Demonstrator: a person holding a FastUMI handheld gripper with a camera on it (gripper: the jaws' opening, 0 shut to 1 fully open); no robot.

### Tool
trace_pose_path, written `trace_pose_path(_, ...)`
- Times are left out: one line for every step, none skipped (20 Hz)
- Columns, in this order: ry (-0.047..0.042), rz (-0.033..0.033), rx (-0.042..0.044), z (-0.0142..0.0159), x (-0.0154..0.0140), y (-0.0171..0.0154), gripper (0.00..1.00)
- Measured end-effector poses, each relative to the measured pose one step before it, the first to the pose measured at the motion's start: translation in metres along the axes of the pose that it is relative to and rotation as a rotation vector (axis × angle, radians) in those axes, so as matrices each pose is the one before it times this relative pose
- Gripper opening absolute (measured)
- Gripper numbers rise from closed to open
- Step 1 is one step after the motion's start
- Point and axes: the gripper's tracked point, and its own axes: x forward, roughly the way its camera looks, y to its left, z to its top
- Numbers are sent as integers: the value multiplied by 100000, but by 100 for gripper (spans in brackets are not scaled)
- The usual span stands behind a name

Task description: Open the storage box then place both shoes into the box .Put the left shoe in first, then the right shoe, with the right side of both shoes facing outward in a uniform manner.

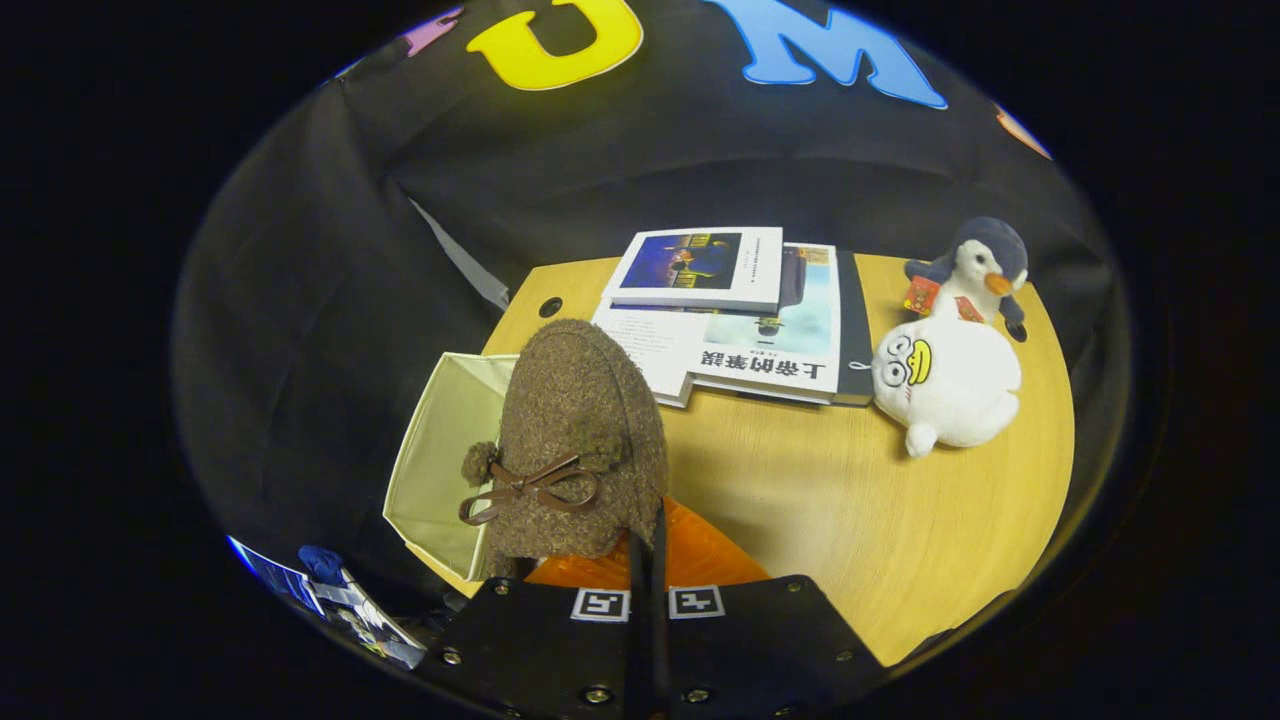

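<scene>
Gripper view: the tool (648,560) has its two fingers almost together, with only a thin dark slit between them, and they pinch the rear rim of a brown fuzzy shoe (580,450).
Shoe position: it hangs toe forward just ahead of the fingers, over the left edge of the surface (900,520), partly above the open box.
Storage box: the cream fabric box (440,470) stands at the left edge of the surface with its lid already off or folded away; its inside, as far as I can see it, holds no shoe.
Which shoe: I cannot tell left from right; a small bow with a pompom (525,485) sits on the upper.
Handling: the shoe looks light and soft, with a woolly upper that can bend and sag, so the thin heel rim is a weak hold and the shoe may swing or slip.
Better hold: I judge the heel collar or the stiffer sole edge to be the safest place.
Other things: a stack of books (740,320) lies near the far edge, and two plush toys (950,370) sit at the right edge, well apart from the box.
Progress: the box is open, the first placing seems in hand.
</scene>
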Motion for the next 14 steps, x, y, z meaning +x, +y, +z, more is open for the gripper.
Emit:
trace_pose_path(361,717,-725,80,108,681,0)
trace_pose_path(366,795,-671,194,248,623,0)
trace_pose_path(536,754,-871,138,274,631,0)
trace_pose_path(232,801,-1014,250,294,639,0)
trace_pose_path(302,516,-964,247,329,555,0)
trace_pose_path(309,628,-1070,264,280,583,0)
trace_pose_path(195,585,-817,287,300,598,0)
trace_pose_path(318,519,-697,247,303,491,0)
trace_pose_path(353,484,-769,189,248,498,0)
trace_pose_path(168,388,-908,295,167,510,0)
trace_pose_path(121,281,-985,329,256,503,0)
trace_pose_path(154,369,-1162,339,199,566,0)
trace_pose_path(110,685,-1100,333,260,732,0)
trace_pose_path(71,752,-892,366,264,758,0)
